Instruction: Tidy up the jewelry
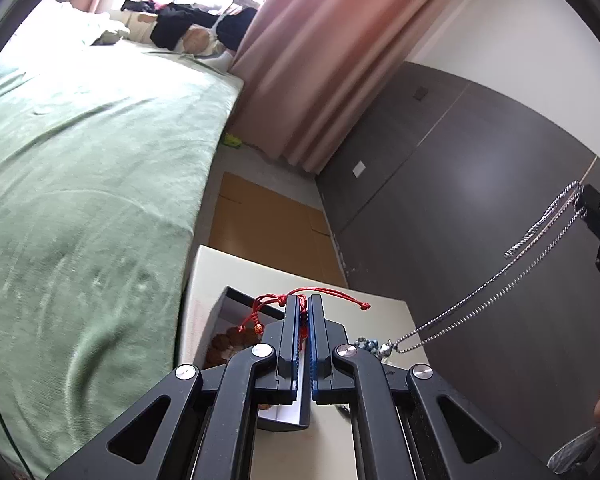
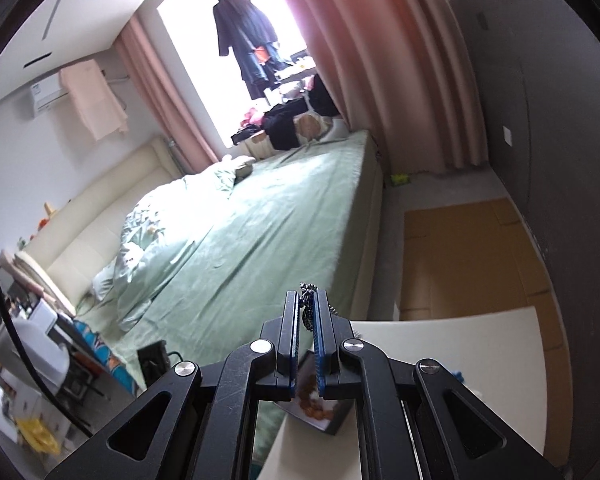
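My left gripper (image 1: 304, 304) is shut on a red cord bracelet (image 1: 272, 304) and holds it above an open dark jewelry box (image 1: 236, 312) with brown beads (image 1: 224, 344) inside, on a cream table (image 1: 220, 272). My right gripper (image 2: 307, 300) is shut on a silver chain necklace (image 2: 306, 312); in the left wrist view the chain (image 1: 480, 292) hangs taut from that gripper (image 1: 584, 200) down to a dark bead pendant (image 1: 370, 346) at the table. The box also shows below the right gripper's fingers (image 2: 320, 408).
A bed with a green sheet (image 1: 92, 184) runs along the left of the table. Flat cardboard (image 1: 268, 220) lies on the floor beyond. A dark grey wardrobe wall (image 1: 460, 184) stands to the right, pink curtains (image 1: 312, 64) behind.
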Tool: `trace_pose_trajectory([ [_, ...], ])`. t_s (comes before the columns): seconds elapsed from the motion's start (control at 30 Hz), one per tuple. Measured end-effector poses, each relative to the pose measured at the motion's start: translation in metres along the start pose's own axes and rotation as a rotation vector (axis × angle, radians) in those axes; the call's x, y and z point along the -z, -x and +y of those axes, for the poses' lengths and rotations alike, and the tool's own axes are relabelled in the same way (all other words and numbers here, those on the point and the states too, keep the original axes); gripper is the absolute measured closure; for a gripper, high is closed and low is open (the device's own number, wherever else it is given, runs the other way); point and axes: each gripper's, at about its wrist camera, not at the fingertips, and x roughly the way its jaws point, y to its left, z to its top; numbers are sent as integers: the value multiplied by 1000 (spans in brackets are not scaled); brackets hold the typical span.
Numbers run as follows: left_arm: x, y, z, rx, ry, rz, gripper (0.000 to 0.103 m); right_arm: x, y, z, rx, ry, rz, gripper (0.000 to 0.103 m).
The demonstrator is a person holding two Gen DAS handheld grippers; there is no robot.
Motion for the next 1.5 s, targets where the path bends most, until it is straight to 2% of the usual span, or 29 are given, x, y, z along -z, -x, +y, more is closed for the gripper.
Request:
trace_pose_trajectory([
  [0.2,-4,7,10,3,16,-8,100,-5,-20,24,-24,31,18,96],
  [0.47,-9,12,26,-3,52,-18,100,11,-50,27,-49,22,68,96],
  [0.67,-12,14,36,-13,82,-21,100,39,-88,22,-69,1,142,96],
  [1.0,-12,10,49,-48,102,-3,100,90,-145,-8,-104,-93,269,96],
  [1.27,-11,6,51,-64,99,5,100,120,-171,-27,-112,-131,311,94],
  [1.33,-10,4,48,-65,89,10,100,123,-174,-31,-105,-140,330,90],
  [1.4,-7,-1,41,-64,66,20,100,124,-171,-35,-108,-154,336,65],
  [1.5,-5,-5,31,-61,37,33,100,120,-151,-37,-57,-132,283,45],
])
